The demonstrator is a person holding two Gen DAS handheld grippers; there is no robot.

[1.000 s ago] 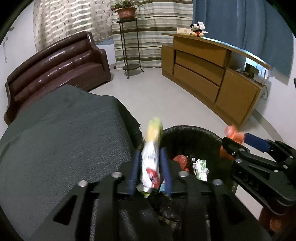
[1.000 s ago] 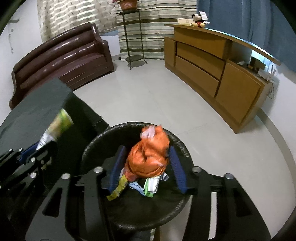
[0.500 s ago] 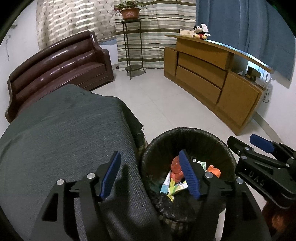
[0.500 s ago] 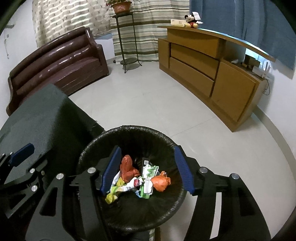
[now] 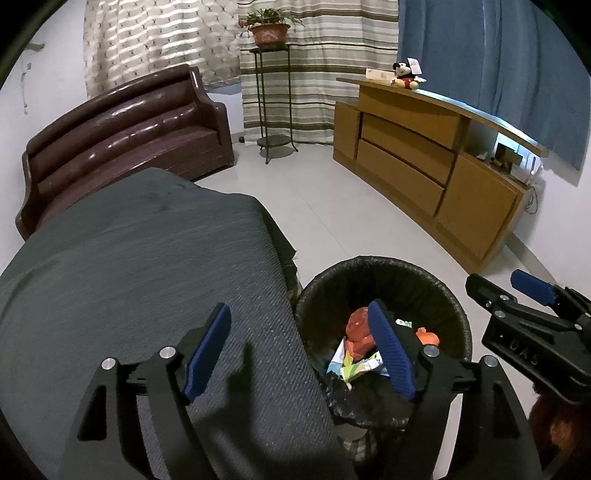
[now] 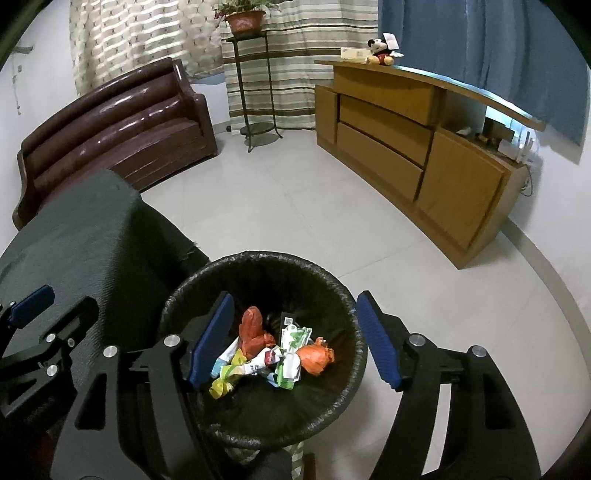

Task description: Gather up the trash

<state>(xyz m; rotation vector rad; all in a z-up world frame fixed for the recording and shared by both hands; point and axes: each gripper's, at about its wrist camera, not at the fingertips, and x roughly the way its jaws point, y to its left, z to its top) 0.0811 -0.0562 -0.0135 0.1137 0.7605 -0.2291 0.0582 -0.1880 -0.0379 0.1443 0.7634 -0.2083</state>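
1. The left gripper (image 5: 299, 347) stood with its jaws spread wide and nothing between them; they had just been opening. One blue pad hung over the grey cloth-covered table (image 5: 129, 277), the other over the bin's rim.
2. The right gripper (image 6: 295, 338) was also spread wide and empty, its jaws having just been opening, and it hung straight above the bin's mouth.
3. The black-lined trash bin (image 6: 332, 398) stood on the floor just beside the table's edge. Inside it lay the trash: a crumpled orange bag (image 6: 314, 356), a red wrapper (image 6: 253, 328), a green-and-white packet (image 6: 293, 345) and a yellow-green snack wrapper (image 6: 229, 378), all heaped together at the bottom.
4. Farther off, a brown leather sofa (image 5: 122, 136) sat behind the table, and a metal plant stand (image 5: 271, 107) carried a potted plant (image 5: 269, 31) before striped curtains.
5. Along the right wall ran a wooden cabinet (image 6: 413, 136) with a mouse plush toy (image 6: 380, 48) on top.
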